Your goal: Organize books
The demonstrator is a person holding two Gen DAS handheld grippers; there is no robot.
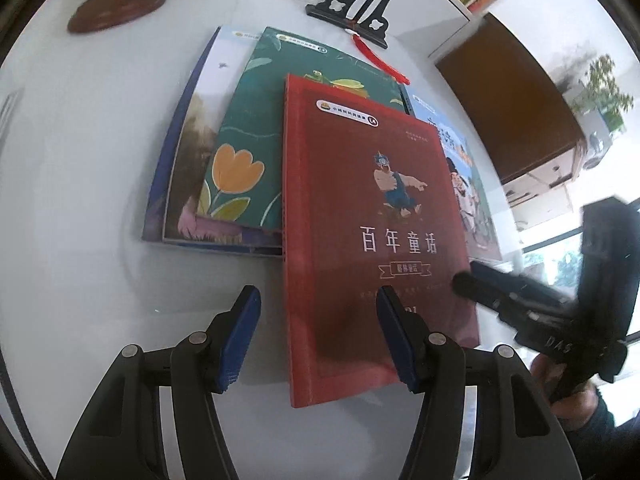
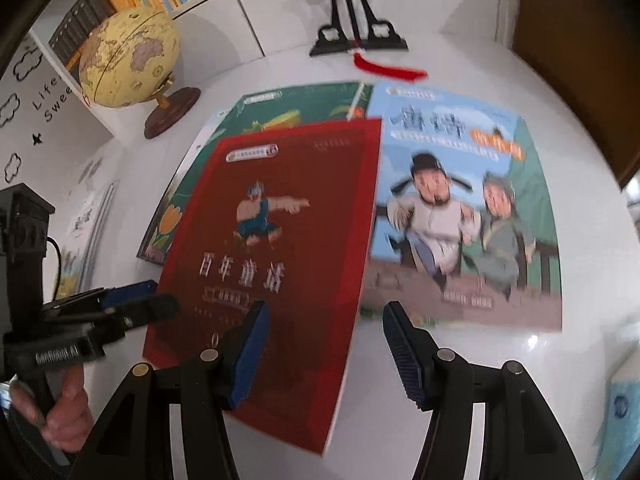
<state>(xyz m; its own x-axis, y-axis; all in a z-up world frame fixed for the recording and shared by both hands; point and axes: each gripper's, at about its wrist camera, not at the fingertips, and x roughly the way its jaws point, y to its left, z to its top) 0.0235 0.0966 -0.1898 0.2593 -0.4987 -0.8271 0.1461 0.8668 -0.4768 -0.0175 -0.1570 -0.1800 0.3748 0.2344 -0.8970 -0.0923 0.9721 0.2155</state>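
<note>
Blue-padded left gripper [image 1: 316, 336]: jaws apart, nothing between the pads; one pad hangs over bare table, the other over the near corner of the red book.

Right gripper [image 2: 324, 344]: jaws apart and empty, straddling the red book's right edge from above; whether either pad touches the cover cannot be told.

Red book [image 1: 368, 216]: hardcover storybook with a cartoon figure, top of the pile, its near end overhanging the books beneath onto the white table [image 1: 80, 200].

Green book [image 1: 248, 136]: tulip cover, under the red one, fanned out to the left.

Blue-spined book [image 1: 176, 152]: lowest on the left, mostly covered.

Light blue book [image 2: 460, 208]: two robed figures on the cover, flat on the table, its left edge tucked under the red book.

Globe [image 2: 128, 56] and black stand [image 2: 356, 36] with red tassel [image 2: 388, 68]: at the back, just beyond the pile.

Risks, as judged: thin covers lying flat give the pads little edge to pinch, so a grip may slip or crease a corner. Pushing the red book could drag the green and light blue ones askew, or shove the pile into the stand. Both grippers converge on one book and may collide.
</note>
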